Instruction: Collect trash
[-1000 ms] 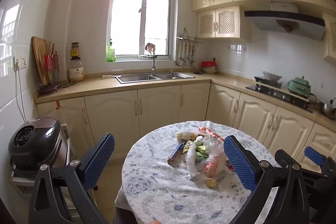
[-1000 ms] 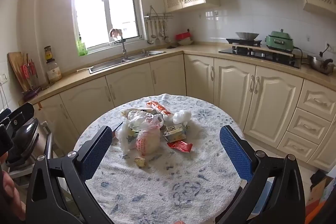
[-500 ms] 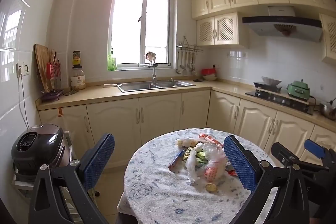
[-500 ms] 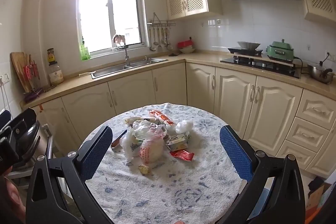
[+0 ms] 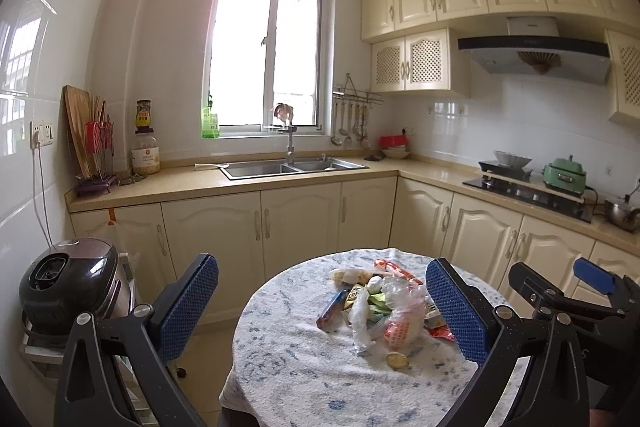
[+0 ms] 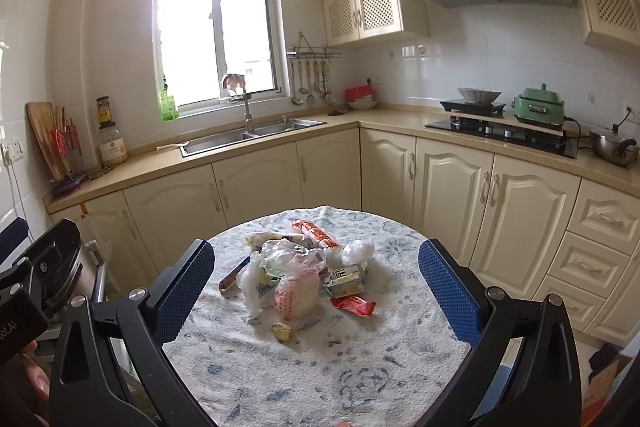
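**Two open tongs wait above a pile of trash**

The left tongs (image 5: 322,301) are spread wide and hold nothing. The right tongs (image 6: 316,289) are spread wide too, and they are empty as well. Both hang in the air, up above the round surface (image 6: 320,359), which has a white cloth with blue marks on it.

The trash sits in one heap in the middle of the surface, out in front of both tongs. From the right tongs, the heap (image 6: 294,275) lies between the two blue pads, a bit nearer the left pad. From the left tongs, the heap (image 5: 380,307) sits closer to the right pad, and that pad hides a little of it.

In the heap there is a crumpled clear plastic bag (image 6: 288,257) on top. A white bag with red writing (image 6: 294,297) leans at the near side of it. A small yellow scrap (image 6: 283,331) lies alone on the cloth, just nearer to the tongs than the rest. A red wrapper (image 6: 354,306) lies flat to the right of the bag. A small box (image 6: 346,277) sits just past the red wrapper. A long orange packet (image 6: 316,234) lies at the far edge of the heap. A white crumpled ball (image 6: 357,251) rests beside it, on the right.

Far behind the surface are cream cupboards and a metal sink (image 6: 250,137) under a bright window.
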The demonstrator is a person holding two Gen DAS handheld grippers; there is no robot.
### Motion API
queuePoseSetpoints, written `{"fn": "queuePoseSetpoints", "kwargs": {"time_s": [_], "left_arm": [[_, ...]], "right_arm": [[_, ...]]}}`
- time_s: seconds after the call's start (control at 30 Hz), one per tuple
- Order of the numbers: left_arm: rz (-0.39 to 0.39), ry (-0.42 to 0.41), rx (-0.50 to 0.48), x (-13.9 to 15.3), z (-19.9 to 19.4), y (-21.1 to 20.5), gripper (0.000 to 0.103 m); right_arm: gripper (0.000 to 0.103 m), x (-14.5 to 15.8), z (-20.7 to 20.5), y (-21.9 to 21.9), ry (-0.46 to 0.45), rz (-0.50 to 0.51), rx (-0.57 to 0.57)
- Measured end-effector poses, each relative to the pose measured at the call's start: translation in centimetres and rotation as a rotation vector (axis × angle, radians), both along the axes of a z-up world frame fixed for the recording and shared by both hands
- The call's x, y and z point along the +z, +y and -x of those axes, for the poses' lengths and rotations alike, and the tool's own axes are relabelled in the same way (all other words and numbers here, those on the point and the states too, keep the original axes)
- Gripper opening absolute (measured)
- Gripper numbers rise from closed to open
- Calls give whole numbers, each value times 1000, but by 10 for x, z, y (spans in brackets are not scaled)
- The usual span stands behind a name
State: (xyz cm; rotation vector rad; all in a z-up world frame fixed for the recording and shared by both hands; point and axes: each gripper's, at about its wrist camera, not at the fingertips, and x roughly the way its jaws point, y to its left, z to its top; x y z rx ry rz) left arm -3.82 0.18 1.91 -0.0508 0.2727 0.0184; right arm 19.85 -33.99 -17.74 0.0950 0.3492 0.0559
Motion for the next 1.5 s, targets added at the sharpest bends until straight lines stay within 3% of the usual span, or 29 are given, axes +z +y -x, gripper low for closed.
{"fn": "queuePoseSetpoints", "kwargs": {"time_s": [0.6, 0.97, 1.2, 1.5], "left_arm": [[-3, 22, -38, -16, -31, -14, 102], [17, 55, -40, -46, -82, -6, 102], [30, 154, -39, -85, -136, 1, 102], [0, 278, -32, -127, -196, 2, 102]], "right_arm": [[103, -4, -18, -14, 19, 1, 4], [103, -17, -50, -14, 61, 27, 12], [101, -56, -91, -16, 172, 55, 17], [90, -112, -148, 2, 324, 38, 99]]}}
